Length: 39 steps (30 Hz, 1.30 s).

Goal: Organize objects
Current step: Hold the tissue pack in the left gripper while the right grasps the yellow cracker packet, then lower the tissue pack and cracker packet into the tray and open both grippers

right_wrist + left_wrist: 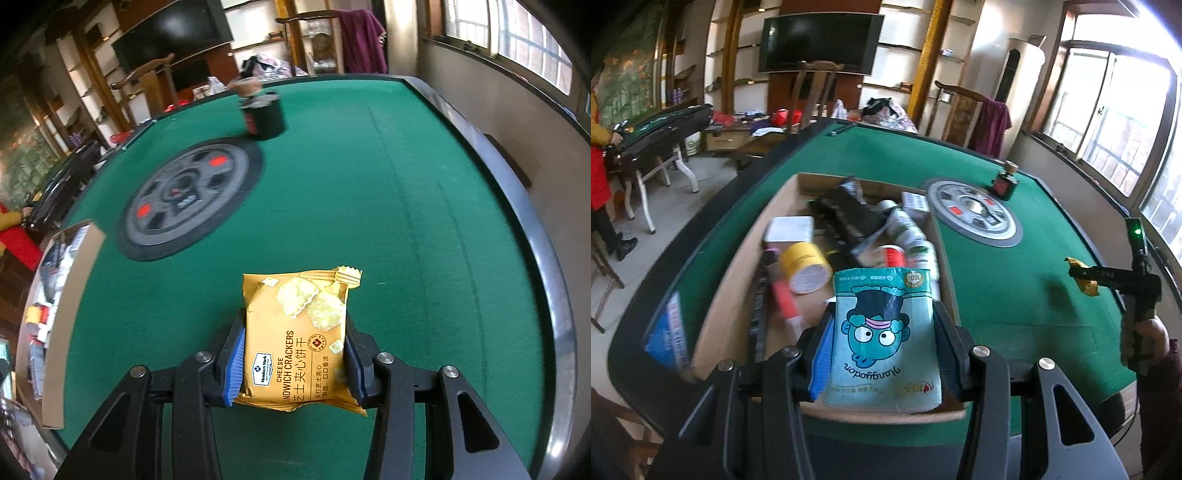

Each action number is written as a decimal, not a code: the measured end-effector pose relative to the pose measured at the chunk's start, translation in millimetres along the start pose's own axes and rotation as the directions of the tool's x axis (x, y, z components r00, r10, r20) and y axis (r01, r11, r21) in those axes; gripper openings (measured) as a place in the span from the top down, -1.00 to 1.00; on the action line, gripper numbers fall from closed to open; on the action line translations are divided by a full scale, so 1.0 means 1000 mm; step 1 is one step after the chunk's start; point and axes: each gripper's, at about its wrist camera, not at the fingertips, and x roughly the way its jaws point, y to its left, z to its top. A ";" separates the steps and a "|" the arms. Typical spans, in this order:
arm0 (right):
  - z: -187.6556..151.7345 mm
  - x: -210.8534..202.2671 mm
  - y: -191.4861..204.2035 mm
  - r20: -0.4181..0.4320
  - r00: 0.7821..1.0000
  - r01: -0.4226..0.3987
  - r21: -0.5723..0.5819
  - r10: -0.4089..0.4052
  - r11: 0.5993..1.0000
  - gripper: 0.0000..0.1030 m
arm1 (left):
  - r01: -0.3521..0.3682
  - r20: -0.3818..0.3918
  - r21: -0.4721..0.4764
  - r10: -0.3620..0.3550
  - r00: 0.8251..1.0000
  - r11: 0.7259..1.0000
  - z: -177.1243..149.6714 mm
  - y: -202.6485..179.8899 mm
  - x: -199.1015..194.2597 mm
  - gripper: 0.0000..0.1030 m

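Note:
My left gripper is shut on a light blue tissue pack with a cartoon face, held above the near end of a cardboard box on the green table. The box holds a yellow tape roll, a white box, bottles and dark packets. My right gripper is shut on a yellow cheese sandwich cracker packet above the green table. In the left wrist view the right gripper shows at the right edge with the yellow packet in it.
A round grey centre panel sits in the table's middle, with a dark ink bottle beyond it. The same bottle and panel show in the right wrist view, the box at its left. A person in red stands far left.

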 end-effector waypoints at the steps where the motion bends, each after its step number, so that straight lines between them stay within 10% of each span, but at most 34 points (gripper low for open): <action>1: 0.000 0.000 0.005 0.000 1.000 -0.010 -0.005 0.010 1.000 0.06 | -0.007 0.001 -0.004 0.007 1.000 1.000 -0.001 0.005 -0.002 0.08; 39: -0.031 0.037 0.340 -0.182 0.923 -0.384 -0.354 0.339 0.853 0.04 | -0.024 -0.013 -0.087 0.023 1.000 0.996 0.002 0.083 0.027 0.06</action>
